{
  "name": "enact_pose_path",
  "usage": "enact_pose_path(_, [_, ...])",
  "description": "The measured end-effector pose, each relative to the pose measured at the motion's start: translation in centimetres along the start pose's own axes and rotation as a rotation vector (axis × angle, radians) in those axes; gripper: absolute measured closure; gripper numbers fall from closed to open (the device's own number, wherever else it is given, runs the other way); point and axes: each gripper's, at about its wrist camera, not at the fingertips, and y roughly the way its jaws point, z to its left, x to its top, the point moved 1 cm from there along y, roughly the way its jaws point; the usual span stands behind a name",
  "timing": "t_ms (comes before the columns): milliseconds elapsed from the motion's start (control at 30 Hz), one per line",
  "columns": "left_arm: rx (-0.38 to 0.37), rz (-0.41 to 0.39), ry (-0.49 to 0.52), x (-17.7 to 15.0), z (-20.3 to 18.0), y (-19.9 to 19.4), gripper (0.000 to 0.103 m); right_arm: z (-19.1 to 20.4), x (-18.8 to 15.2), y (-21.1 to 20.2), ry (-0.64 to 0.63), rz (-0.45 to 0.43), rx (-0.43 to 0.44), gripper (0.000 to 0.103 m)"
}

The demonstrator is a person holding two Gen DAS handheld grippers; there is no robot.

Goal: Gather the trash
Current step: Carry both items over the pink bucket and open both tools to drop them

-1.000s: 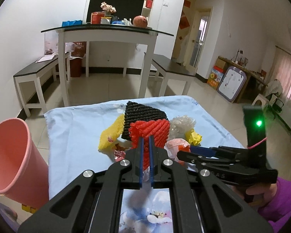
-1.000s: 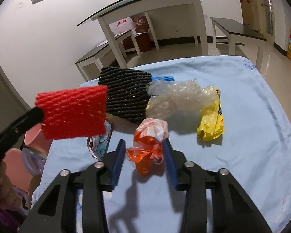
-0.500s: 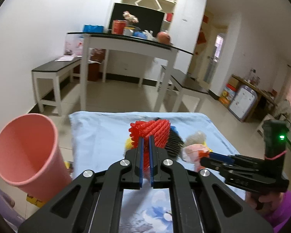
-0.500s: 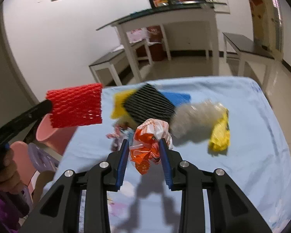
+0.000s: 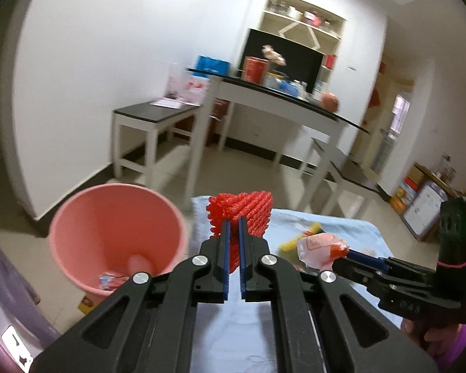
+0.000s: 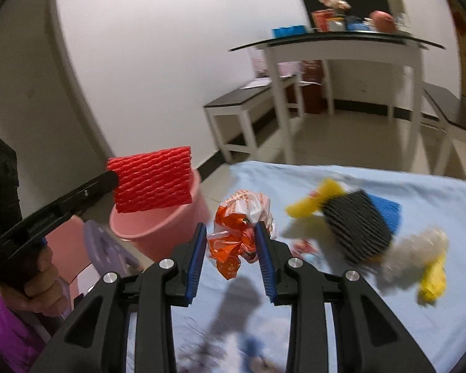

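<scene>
Red foam net [image 5: 239, 214] pinched in left gripper [image 5: 233, 233]; orange wrapper [image 6: 239, 233] clamped in right gripper [image 6: 231, 239]

both tools pinch tight, left tool [image 5: 232, 223] narrow, right tool [image 6: 231, 233] wider, each in a hand.

Desk with scattered trash

A pale blue cloth [image 6: 341, 180] was spread over the desk; black [image 6: 357, 227], yellow [image 6: 320, 197] and blue foam nets [image 6: 386, 213] were left lying on it.
</scene>
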Motion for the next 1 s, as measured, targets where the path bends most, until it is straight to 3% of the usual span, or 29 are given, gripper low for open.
enact_pose_path(267, [0.136,-0.033,-0.064,0.7,4.6,-1.3,0.099,5.1,2.1,4.2,-0.088,0.035,0.094,0.071])
enact_pose_path(633, [0.330,-0.013,-0.050,-1.0,8.5,-0.6,0.099,10.1,3.0,9.3,-0.155,0.086,0.173,0.071])
enact_pose_path(1000, [0.379,0.057,-0.101,-2.2,11.2,1.8,0.099,11.2,2.9,13.2,-0.151,0.129,0.157,0.070])
